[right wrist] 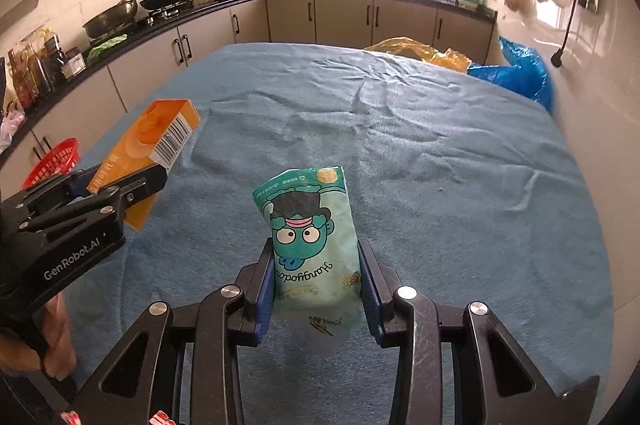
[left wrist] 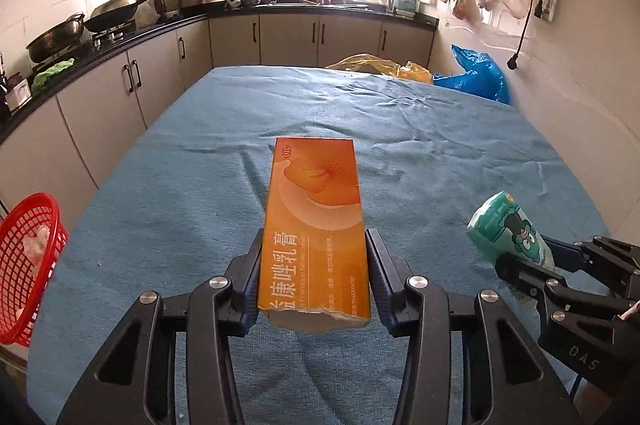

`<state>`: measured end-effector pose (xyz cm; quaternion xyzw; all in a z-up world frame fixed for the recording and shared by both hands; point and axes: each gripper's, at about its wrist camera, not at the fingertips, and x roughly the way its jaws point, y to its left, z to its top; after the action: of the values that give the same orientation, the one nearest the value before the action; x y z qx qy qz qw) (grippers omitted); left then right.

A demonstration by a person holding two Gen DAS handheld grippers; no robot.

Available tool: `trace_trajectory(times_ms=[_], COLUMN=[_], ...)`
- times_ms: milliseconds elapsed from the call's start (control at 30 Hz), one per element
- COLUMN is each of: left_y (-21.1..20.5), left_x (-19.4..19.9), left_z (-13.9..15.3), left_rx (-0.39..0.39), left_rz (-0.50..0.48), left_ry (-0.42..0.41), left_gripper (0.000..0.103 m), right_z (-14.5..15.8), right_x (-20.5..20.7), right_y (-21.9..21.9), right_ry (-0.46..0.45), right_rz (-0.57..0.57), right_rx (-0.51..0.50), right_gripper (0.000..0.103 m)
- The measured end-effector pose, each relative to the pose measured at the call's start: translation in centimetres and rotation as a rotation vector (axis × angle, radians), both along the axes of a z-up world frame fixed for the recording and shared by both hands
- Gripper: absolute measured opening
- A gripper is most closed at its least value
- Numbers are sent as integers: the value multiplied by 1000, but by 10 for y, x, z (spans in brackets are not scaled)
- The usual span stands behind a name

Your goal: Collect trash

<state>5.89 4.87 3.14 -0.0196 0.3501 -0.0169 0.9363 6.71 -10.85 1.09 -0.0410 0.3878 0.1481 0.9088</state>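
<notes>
My left gripper [left wrist: 314, 249] is shut on an orange cream box [left wrist: 316, 209], held above the blue cloth with its torn end toward the camera. The same orange box [right wrist: 156, 141] shows at the left of the right wrist view, clamped in the left gripper [right wrist: 120, 185]. My right gripper [right wrist: 318, 257] is shut on a green tissue pack [right wrist: 312, 237] printed with a cartoon face. In the left wrist view that tissue pack [left wrist: 508, 229] sticks out of the right gripper [left wrist: 520, 257] at the lower right. A red basket [left wrist: 28, 265] hangs off the table's left edge with white scraps inside.
The table wears a wrinkled blue cloth [left wrist: 400, 145]. Yellow bag [left wrist: 380, 65] and blue bag [left wrist: 476, 77] lie at its far right corner. Kitchen counters with woks [left wrist: 112, 13] run along the left and back. A hand [right wrist: 56, 337] grips the left tool's handle.
</notes>
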Motion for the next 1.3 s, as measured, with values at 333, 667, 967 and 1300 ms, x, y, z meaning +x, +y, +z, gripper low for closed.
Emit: trace_trajectory(times_ms=[333,667,967,1300], left_y=[-3,-5,-5,-4], left_x=[-2,-2,-2,-2], left_z=[0,0,0,-2], left_rx=[13,18,19,27], left_rz=[-11,-9,-10,-6], left_ry=[-7,-10,-9,-12], left_gripper=[45,45,45,45], right_z=[2,3,3,7], right_x=[-2,-5,-5,-6], right_y=[1,2,2,2], right_ry=[-23,-30,-31,-39], right_rz=[-8,-10,-9,-5], right_rx=[-22,-28,-28,-17], right_gripper=[41,41,41,41])
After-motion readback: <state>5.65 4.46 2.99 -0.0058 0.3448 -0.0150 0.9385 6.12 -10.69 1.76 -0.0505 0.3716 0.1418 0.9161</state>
